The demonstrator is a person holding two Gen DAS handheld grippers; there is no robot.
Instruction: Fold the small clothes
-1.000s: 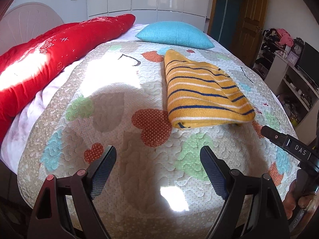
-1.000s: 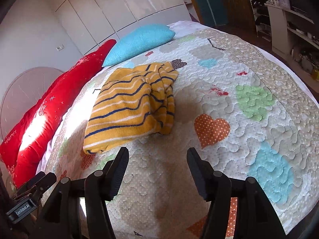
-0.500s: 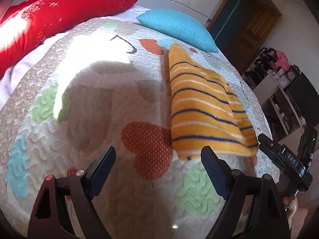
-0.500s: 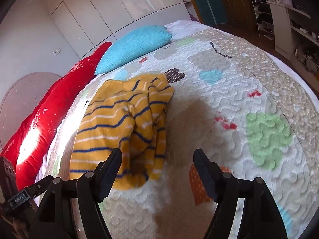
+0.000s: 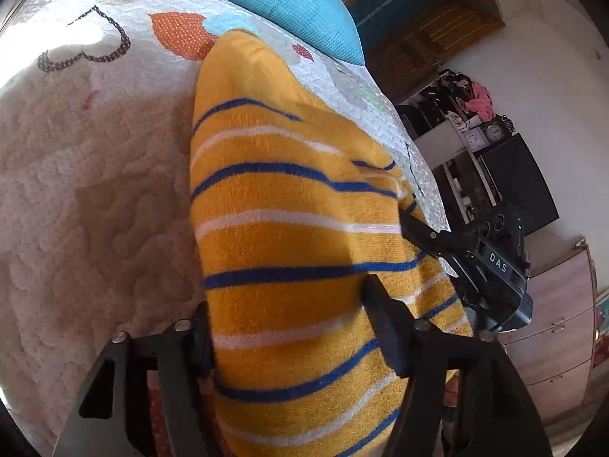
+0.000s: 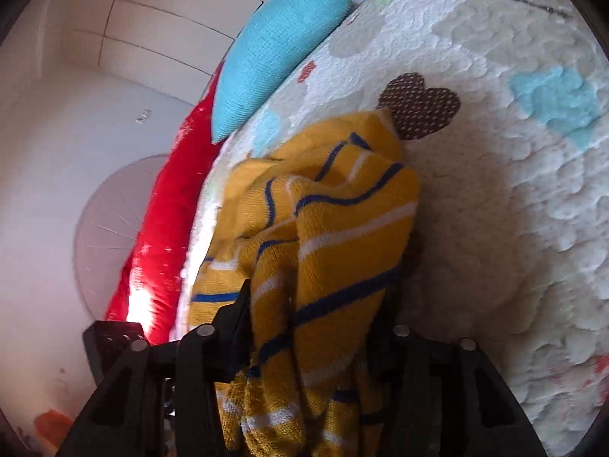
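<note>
Striped garment (image 5: 289,251), yellow terry with blue and white bands, fills centre frame on the quilted bedspread (image 5: 87,198). We read this as the pick-up step: left gripper (image 5: 289,327) straddles its near edge, jaws parted; right gripper (image 6: 316,327) too, cloth bunched between the fingers, closure unclear. Next we need both closed firmly, then an even lift.

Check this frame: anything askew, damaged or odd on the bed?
Nothing damaged or spilled. The striped garment is bunched in uneven folds on the quilt, as expected mid-fold, with the left gripper and right gripper around its near edge.
</note>
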